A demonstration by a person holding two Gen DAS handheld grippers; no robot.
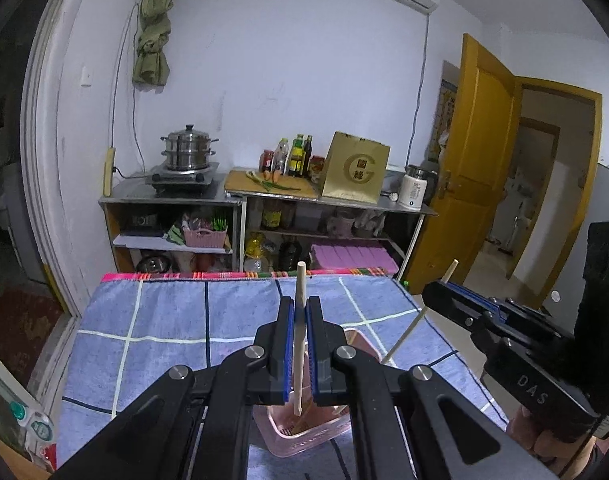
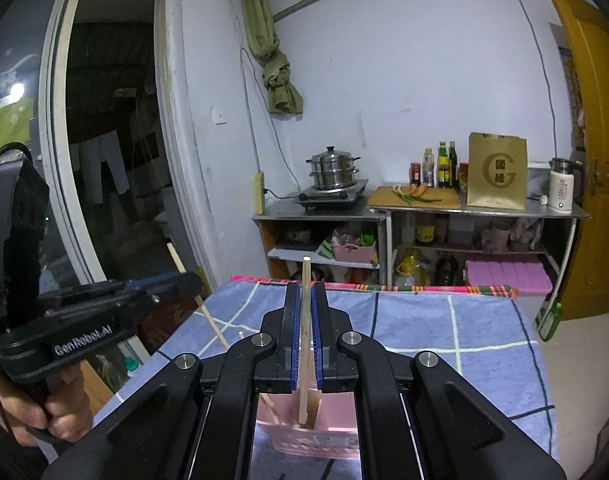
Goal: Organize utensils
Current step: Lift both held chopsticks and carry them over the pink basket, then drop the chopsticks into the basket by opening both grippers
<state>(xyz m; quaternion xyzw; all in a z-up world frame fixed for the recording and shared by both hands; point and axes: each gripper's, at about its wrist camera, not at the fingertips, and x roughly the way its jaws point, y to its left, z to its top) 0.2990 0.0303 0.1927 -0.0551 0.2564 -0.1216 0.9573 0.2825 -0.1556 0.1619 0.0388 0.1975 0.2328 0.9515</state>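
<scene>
My left gripper (image 1: pixel 299 308) is shut on a wooden chopstick (image 1: pixel 300 280) that stands nearly upright, its lower end inside a pink plastic basket (image 1: pixel 304 436) below the fingers. My right gripper (image 2: pixel 304 300) is shut on a second wooden chopstick (image 2: pixel 305 280), its lower end also in the pink basket (image 2: pixel 324 436). Each gripper shows in the other's view: the right one (image 1: pixel 436 292) at the right with its chopstick (image 1: pixel 404 340), the left one (image 2: pixel 192 280) at the left with its chopstick (image 2: pixel 208 320). More sticks lie inside the basket.
The basket stands on a table covered with a blue checked cloth (image 1: pixel 176 320). Behind the table is a metal shelf unit (image 1: pixel 264 200) with a steamer pot, bottles, a cutting board and a brown box. A yellow door (image 1: pixel 472 168) stands open at the right.
</scene>
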